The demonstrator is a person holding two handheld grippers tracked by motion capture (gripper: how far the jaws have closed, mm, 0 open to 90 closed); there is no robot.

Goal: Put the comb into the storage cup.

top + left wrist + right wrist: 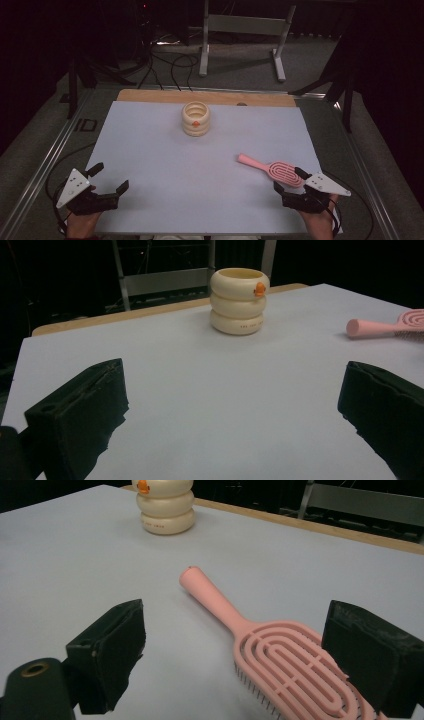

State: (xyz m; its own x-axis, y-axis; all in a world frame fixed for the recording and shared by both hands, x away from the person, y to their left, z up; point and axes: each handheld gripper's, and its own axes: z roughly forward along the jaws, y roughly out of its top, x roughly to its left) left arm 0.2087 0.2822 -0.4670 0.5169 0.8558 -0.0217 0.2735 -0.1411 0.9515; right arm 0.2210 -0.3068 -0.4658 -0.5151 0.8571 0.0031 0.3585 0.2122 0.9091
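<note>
At far left in the high view, left gripper (109,176) low over the near-left corner of the pale tabletop (165,165), held in a hand (80,225) coming in from the bottom edge, grey three-cornered plate on top, cable trailing off toward the table's left rim. Jaws wide apart, nothing between them but bare surface; same in the left gripper view, with the two black jaws standing at either side of the frame over bare tabletop.

Further right and toward the far side, near the middle of the tabletop, a cream ribbed pot (195,119), upright, shaped like three stacked rings, open at the top, a small orange mark on its side. Well apart from both grippers. Behind it, a strip of bare wood (150,96) along the far edge of the tabletop.

Right of centre on the near half, a pink hairbrush (272,170) flat on the tabletop, bristles down, handle pointing left and slightly away, oval slotted head toward the near right.

At far right, right gripper (289,180) held in the other hand (320,225), jaws spread wide and not pressing on anything. In the right gripper view the brush head (295,670) between the two jaws, close against the right-hand one; actual contact with it not clear. Handle running off ahead toward the cream pot (166,505).
</note>
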